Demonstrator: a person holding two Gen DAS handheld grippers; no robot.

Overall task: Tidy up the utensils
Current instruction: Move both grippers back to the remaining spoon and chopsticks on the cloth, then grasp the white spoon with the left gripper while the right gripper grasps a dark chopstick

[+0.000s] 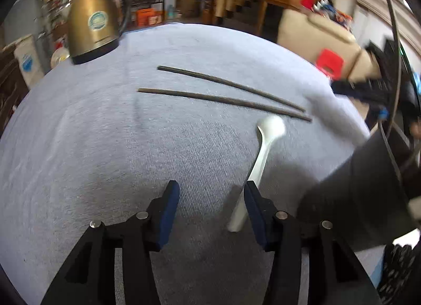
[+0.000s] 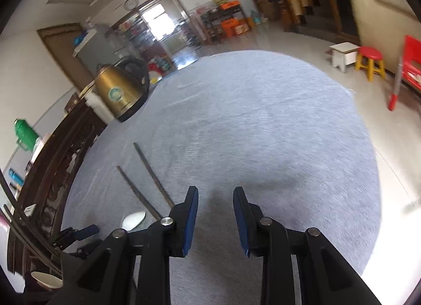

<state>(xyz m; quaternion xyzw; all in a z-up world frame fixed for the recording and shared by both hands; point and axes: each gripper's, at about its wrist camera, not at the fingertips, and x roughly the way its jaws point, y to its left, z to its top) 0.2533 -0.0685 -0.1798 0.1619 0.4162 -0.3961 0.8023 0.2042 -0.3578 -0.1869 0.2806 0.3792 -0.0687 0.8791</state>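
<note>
One table point(image 1: 92, 133) under a pale blue-grey cloth carries everything you are working with. One brass-coloured kettle point(image 1: 92, 25) stands upright at its far left corner; whether it holds anything cannot be told. Two dark chopsticks point(image 1: 223, 98) lie flat mid-table, nearly parallel, close but apart, tips converging to the right. One white spoon point(image 1: 263, 152) lies just beside those tips, bowl towards them. Your left gripper point(image 1: 211, 194) has its jaws wide apart and holds nothing; the spoon handle's end sits between the fingers, against the right one. Your right gripper point(image 2: 215, 197) hovers over bare cloth, jaws parted, holding nothing.
</note>
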